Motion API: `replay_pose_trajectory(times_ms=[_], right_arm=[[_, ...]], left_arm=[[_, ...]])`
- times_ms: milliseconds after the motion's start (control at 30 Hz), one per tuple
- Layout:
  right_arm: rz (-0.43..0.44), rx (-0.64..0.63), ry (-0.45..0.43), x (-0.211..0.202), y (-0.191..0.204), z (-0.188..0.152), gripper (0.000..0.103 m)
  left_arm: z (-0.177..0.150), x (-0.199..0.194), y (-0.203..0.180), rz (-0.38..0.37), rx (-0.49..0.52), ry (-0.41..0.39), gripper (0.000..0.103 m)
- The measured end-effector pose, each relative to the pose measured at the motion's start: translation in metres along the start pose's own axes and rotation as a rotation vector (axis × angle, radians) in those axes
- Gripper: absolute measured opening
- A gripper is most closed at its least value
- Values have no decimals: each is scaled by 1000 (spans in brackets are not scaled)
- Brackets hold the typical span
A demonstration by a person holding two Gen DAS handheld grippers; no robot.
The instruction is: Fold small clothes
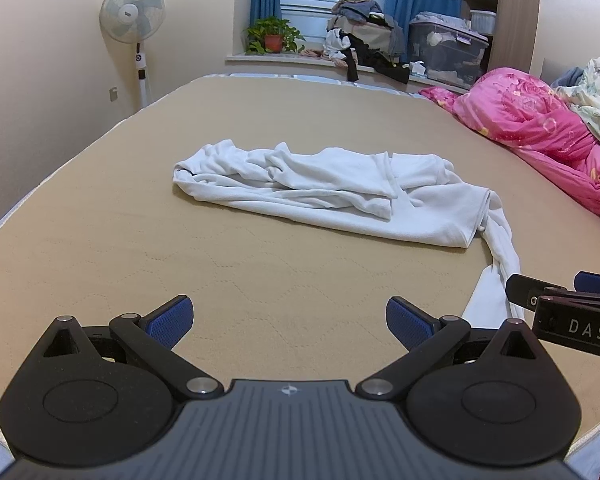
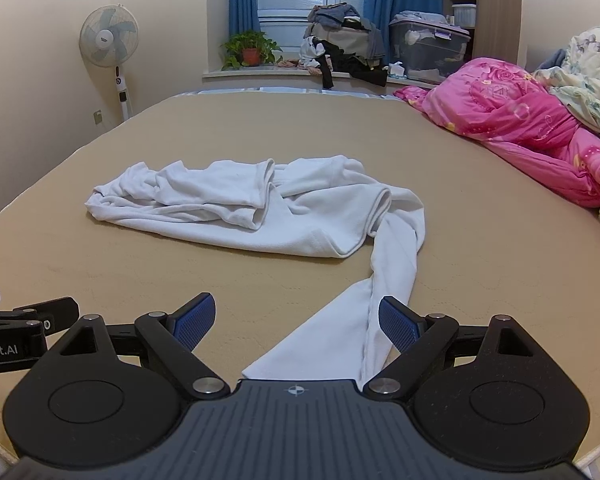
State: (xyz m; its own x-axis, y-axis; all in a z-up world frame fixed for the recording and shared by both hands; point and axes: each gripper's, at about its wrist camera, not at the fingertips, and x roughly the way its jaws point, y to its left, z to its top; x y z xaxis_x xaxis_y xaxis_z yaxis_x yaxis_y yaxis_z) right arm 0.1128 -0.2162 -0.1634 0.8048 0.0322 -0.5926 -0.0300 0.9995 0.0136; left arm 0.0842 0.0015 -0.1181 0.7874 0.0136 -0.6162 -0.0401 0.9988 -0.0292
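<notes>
a white garment [image 1: 324, 196] lies crumpled on the tan mattress [image 1: 180, 248], roughly in the middle of it, bunched into a long heap running left to right with one sleeve [image 2: 364, 312] trailing off its right end toward the near edge. the left gripper [image 1: 289, 322] hovers over bare mattress near that near edge, its blue-padded fingers [image 1: 171, 320] spread wide apart and holding nothing. the right gripper [image 2: 296, 322] sits just beside it, to its right, also wide open; the sleeve's end runs between its fingers and under its body, though neither pad closes on the cloth. a pink quilt [image 1: 540, 132] is heaped along the mattress's right edge. beyond the far edge stand a fan [image 1: 134, 12], a potted plant [image 1: 274, 34] and a pile of clothes [image 1: 364, 36] on the windowsill.
</notes>
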Motion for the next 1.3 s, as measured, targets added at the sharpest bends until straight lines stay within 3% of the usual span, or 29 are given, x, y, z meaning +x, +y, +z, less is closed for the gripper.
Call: replay_pose_trajectory(times_ms=[300,467,533,700,833,1033,1167,1200,1267,1300], right_arm=[[-1,6,-3,2,-4,-2,89],[-6,22,-2,5,-6,-3,77],[-2,26,2,7,-9,-3,68],[-53,31,-12,18,-30,9,67],[-82,145,53,50,-72,20,67],[-80,185,211,106,-101,18,67],[-52,213,316,133,-109,9,67],[-33,216,332,138,-110,8,64],[-12,214,360,145,-112,7,43],[0,219,373,149,-114,7,24]], left_arm=[[-1,1,0,-8,4,3,103],[-2,1,-2,-12,19,-15,103],[-2,-1,0,-54,15,-39,103],[-3,0,-2,-27,45,-63,103],[2,10,-6,2,74,-62,98],[26,51,-9,-51,-27,-20,98],[48,96,-25,-55,-34,1,88],[55,110,-33,-47,-28,-1,87],[67,134,-44,-46,-51,2,87],[74,148,-50,-50,-74,10,87]])
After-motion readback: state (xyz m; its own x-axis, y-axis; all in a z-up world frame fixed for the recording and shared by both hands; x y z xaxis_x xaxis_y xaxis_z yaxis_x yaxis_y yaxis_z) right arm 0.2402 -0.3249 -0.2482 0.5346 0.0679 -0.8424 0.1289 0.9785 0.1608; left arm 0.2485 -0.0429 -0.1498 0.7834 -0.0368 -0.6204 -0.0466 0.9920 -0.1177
